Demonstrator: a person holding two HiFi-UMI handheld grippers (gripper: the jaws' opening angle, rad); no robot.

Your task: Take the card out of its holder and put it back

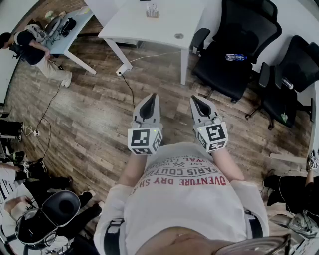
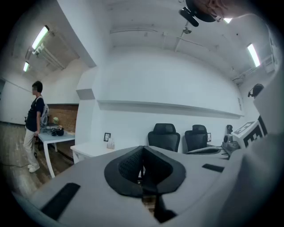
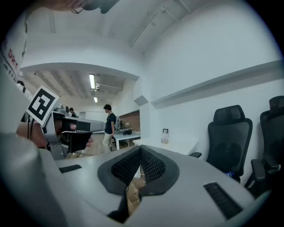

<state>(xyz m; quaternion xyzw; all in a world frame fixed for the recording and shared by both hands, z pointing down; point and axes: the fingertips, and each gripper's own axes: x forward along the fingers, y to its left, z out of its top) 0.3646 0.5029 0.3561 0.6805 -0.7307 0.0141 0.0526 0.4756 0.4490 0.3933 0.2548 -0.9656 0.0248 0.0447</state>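
The holder [image 1: 152, 11] is seen on a white table [image 1: 169, 25] at 12 o'clock in the head view, well apart from both grippers; the card itself is too small to be made out. The left gripper [image 1: 151, 99] is held near centre, clenched on nothing. The right gripper [image 1: 198, 102] is held at its 3 o'clock, likewise clenched and empty. Black chairs [image 1: 234, 45] are seen at 2 o'clock.
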